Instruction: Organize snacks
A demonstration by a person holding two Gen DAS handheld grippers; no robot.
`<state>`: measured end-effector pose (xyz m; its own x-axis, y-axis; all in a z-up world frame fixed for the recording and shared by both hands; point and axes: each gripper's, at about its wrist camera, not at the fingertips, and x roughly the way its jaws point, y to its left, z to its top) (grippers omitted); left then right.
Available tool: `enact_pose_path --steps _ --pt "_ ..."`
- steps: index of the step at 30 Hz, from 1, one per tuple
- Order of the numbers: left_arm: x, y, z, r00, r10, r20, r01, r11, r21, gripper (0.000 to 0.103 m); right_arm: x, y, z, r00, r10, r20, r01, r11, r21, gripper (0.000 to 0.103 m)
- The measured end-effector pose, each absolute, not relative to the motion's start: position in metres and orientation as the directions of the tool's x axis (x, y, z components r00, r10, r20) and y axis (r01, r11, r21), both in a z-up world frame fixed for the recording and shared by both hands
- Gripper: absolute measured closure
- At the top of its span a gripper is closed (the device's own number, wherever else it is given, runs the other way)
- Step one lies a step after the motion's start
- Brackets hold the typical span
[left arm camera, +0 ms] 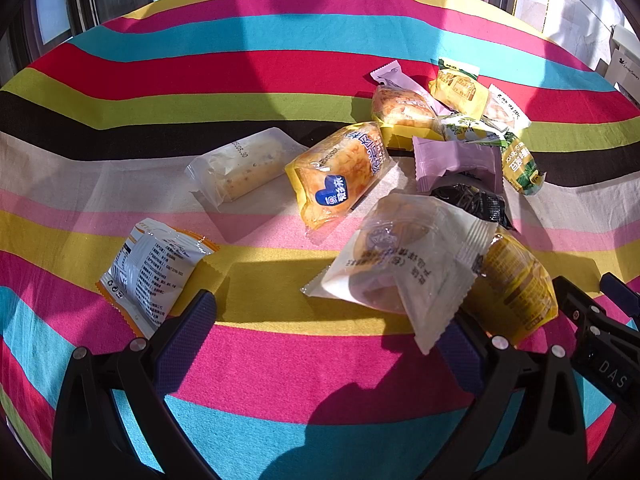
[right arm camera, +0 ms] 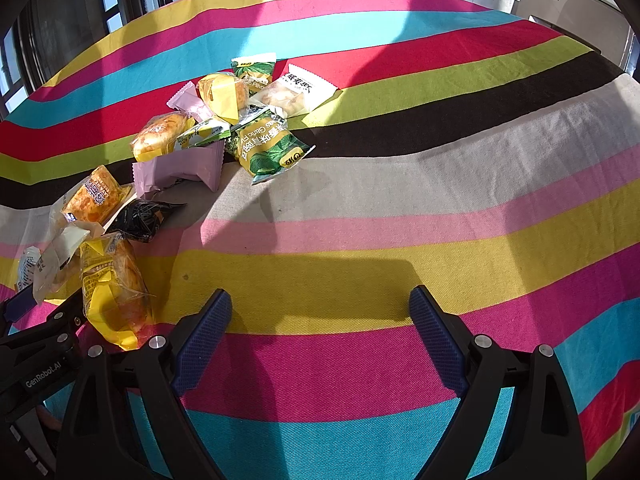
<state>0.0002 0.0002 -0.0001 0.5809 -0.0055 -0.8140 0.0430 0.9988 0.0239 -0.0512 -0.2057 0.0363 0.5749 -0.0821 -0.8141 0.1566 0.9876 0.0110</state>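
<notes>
Wrapped snacks lie on a striped tablecloth (left arm camera: 280, 368). My left gripper (left arm camera: 328, 320) is open low over the cloth. A clear pastry packet (left arm camera: 404, 256) rests against its right finger, with a yellow bread packet (left arm camera: 516, 284) beside it. An orange-and-white packet (left arm camera: 152, 272) lies by the left finger. Farther off lie a clear roll packet (left arm camera: 244, 164), a yellow bread with a blue heart (left arm camera: 340, 172) and a pile of pink, green and yellow packets (left arm camera: 460, 120). My right gripper (right arm camera: 320, 320) is open and empty over bare cloth, with the yellow bread (right arm camera: 112, 288) at its left.
The pile (right arm camera: 224, 128) sits far left in the right wrist view, with a black packet (right arm camera: 140, 218) nearer. The other gripper (right arm camera: 36, 360) shows at the lower left. A white appliance (right arm camera: 568, 4) stands beyond the table's far right edge; windows are behind.
</notes>
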Motion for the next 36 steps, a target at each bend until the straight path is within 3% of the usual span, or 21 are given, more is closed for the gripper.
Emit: enact_pose_path --steps 36 --pt "0.000 0.003 0.001 0.579 -0.004 -0.815 0.041 0.999 0.024 0.001 -0.052 -0.208 0.038 0.573 -0.081 -0.815 0.155 0.988 0.011 0.016"
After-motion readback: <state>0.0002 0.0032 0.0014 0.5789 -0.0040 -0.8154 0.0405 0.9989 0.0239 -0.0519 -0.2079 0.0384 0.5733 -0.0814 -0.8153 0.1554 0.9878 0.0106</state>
